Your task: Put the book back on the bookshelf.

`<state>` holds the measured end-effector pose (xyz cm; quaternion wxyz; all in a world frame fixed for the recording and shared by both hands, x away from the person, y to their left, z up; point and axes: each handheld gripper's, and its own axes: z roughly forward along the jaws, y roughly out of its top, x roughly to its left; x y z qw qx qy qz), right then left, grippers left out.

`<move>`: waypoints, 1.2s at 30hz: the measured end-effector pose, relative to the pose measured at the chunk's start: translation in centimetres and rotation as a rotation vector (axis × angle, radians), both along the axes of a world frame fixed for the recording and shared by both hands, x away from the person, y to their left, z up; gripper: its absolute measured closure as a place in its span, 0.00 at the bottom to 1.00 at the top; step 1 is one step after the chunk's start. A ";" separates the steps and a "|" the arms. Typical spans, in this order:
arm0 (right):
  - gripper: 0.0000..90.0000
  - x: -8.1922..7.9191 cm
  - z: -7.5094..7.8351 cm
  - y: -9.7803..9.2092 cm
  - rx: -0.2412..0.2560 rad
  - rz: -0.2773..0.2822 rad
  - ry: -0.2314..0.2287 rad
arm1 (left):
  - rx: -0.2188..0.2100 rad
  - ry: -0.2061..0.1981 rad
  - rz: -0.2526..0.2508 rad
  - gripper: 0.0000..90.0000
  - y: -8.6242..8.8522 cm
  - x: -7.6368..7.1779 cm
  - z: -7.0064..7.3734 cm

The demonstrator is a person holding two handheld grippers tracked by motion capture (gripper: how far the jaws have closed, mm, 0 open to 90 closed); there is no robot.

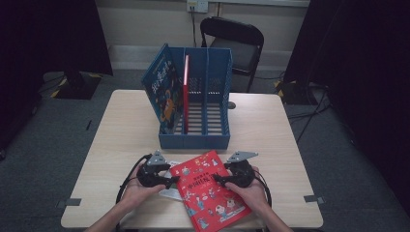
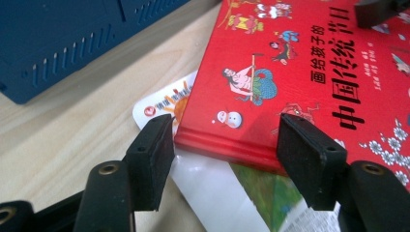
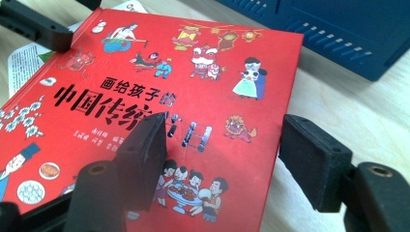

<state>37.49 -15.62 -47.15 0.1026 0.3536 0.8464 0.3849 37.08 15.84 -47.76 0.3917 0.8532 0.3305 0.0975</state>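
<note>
A red picture book (image 1: 209,189) lies flat at the table's front, on top of a thin white booklet (image 1: 169,193). My left gripper (image 1: 172,181) is at the book's left edge, my right gripper (image 1: 216,179) at its right side. In the left gripper view the open jaws (image 2: 232,147) straddle the red book's (image 2: 300,72) near corner, and the booklet (image 2: 162,104) sticks out underneath. In the right gripper view the open gripper (image 3: 222,150) has one pad (image 3: 142,145) over the cover (image 3: 145,72) and the other pad (image 3: 312,159) past the book's edge, above the wood.
A blue slotted file holder (image 1: 205,104) stands mid-table behind the book. It holds a leaning blue book (image 1: 162,92) and an upright red book (image 1: 185,92). A black chair (image 1: 234,43) stands beyond the table. The holder's wall (image 2: 72,43) is close to the left gripper.
</note>
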 end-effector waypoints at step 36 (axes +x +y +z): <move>0.25 -1.8 -0.1 -1.5 -0.001 0.010 -0.004 | -0.094 0.083 -0.061 0.34 -1.8 -0.9 -0.5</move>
